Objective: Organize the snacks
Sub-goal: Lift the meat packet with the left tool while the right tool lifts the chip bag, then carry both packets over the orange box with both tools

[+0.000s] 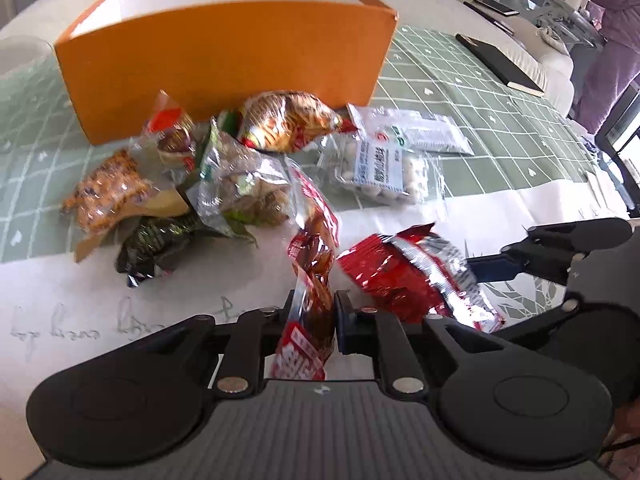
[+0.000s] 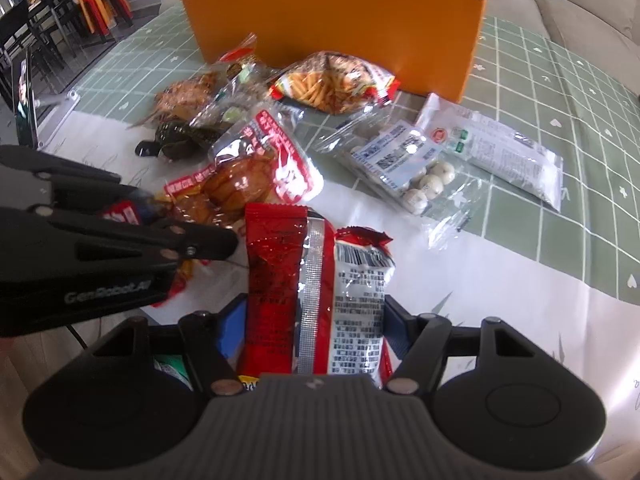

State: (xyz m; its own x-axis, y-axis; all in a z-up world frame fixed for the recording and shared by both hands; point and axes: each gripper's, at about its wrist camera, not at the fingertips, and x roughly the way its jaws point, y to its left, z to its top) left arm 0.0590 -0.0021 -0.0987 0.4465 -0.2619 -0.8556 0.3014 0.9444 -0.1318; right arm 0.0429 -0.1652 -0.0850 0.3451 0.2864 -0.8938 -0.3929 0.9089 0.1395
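Observation:
My left gripper (image 1: 314, 316) is shut on a clear red-printed pack of braised meat (image 1: 310, 280), which also shows in the right wrist view (image 2: 248, 172). My right gripper (image 2: 316, 320) is shut on a red and silver snack packet (image 2: 316, 288), seen from the left wrist view (image 1: 408, 276) beside the meat pack. An open orange box (image 1: 224, 60) stands behind the snack pile; it also shows in the right wrist view (image 2: 332, 12). The left gripper appears at the left of the right wrist view (image 2: 192, 236).
Loose snacks lie on the table: a fries bag (image 2: 332, 80), a clear pack of white balls (image 2: 404, 168), a white sachet (image 2: 508, 152), a green pack (image 1: 236, 184), a dark wrapped item (image 1: 152, 248). A black notebook (image 1: 500, 62) lies far right. A person (image 1: 612, 20) stands beyond.

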